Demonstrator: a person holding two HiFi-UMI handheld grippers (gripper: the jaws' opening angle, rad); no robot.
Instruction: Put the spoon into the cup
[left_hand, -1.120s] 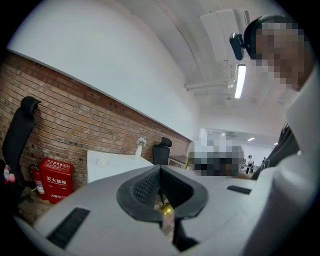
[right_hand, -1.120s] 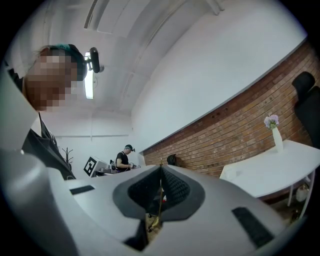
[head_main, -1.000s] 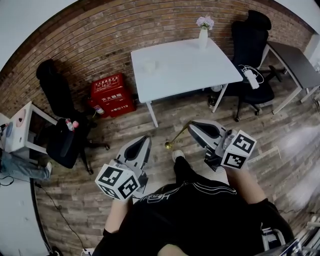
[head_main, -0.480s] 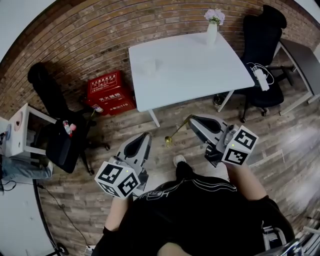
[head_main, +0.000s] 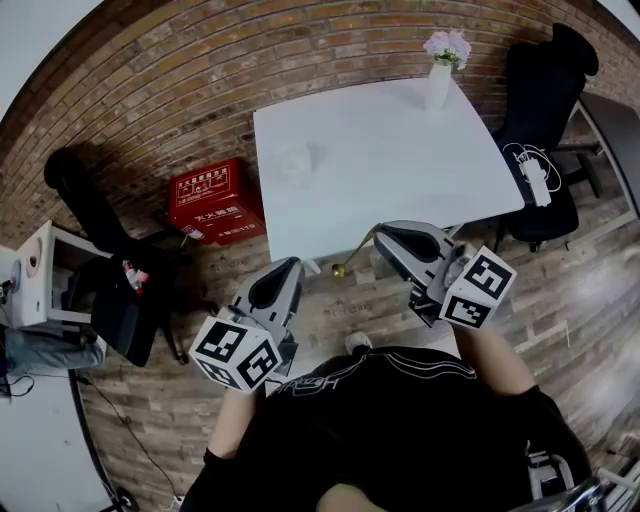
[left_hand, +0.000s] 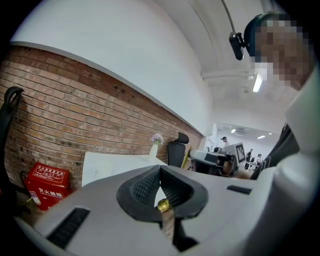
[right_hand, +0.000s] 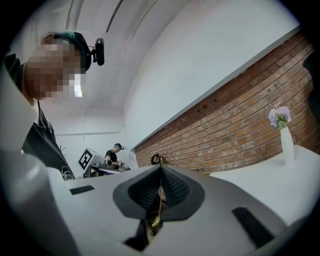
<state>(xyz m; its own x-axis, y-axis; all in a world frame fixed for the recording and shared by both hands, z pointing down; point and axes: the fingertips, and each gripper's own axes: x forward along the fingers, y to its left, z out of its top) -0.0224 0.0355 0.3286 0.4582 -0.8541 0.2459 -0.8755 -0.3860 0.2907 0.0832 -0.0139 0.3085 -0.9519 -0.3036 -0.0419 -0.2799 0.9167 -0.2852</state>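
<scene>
Spoon (head_main: 355, 252) in right gripper (head_main: 380, 233), cup (head_main: 297, 161) faint

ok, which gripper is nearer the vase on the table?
Right. The right gripper, shut on the spoon, is by the near edge of the table, whose far right corner holds the vase. The left gripper is further left, diagonally across from it.
</scene>
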